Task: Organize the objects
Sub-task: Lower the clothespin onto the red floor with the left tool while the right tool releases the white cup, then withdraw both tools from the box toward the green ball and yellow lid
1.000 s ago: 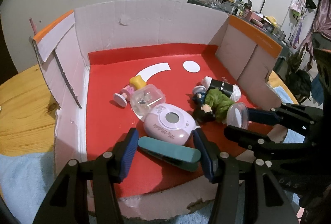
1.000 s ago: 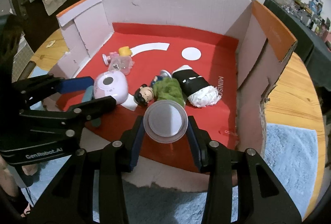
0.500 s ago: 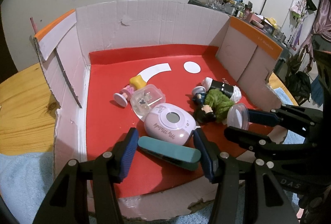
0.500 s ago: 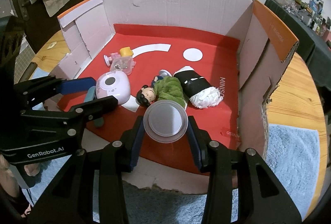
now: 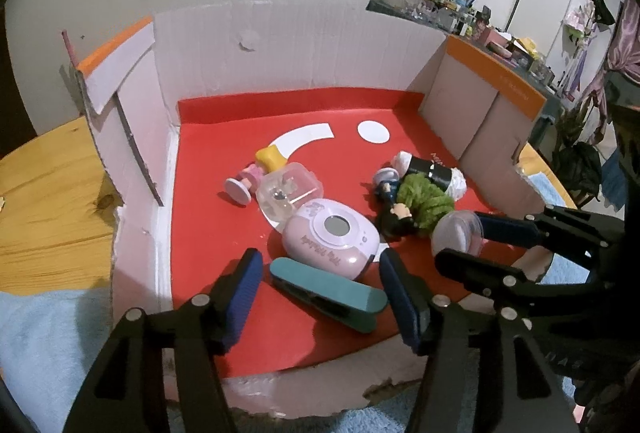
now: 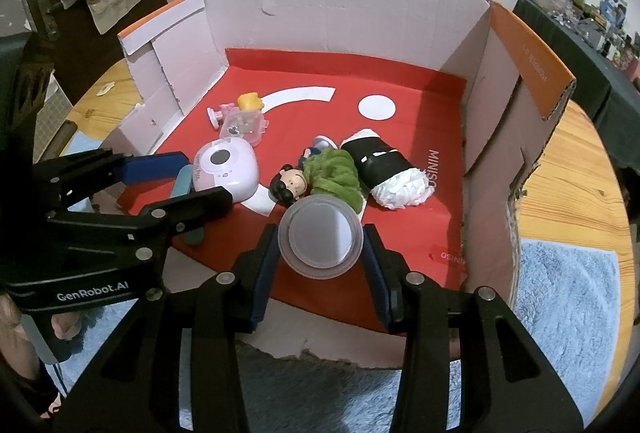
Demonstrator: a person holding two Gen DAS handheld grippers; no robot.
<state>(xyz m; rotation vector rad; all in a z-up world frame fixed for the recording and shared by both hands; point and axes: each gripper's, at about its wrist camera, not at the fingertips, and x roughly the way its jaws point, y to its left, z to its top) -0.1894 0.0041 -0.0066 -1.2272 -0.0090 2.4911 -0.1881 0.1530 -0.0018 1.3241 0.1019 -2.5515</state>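
A cardboard box (image 5: 280,53) with a red floor holds the toys. My left gripper (image 5: 320,293) hovers at its near edge, jaws opening. A teal clip (image 5: 328,287) lies on the floor between them, and the left pad stands clear of it. Just behind the clip sits a pink toy camera (image 5: 330,237). My right gripper (image 6: 320,261) is shut on a round clear container (image 6: 320,237) above the box's front edge. Its jaws are starting to open while the pads still touch it. A doll in a green dress (image 6: 320,177) lies just beyond.
A black-and-white roll (image 6: 384,169), a clear case (image 5: 288,189) and a small pink figure (image 5: 260,173) also lie in the box. Its walls rise on three sides. The wooden table (image 6: 568,185) carries a light blue towel (image 6: 568,293) near me.
The left jaws have spread wider around the teal clip, which stays on the red floor. The right gripper and its container look unchanged.
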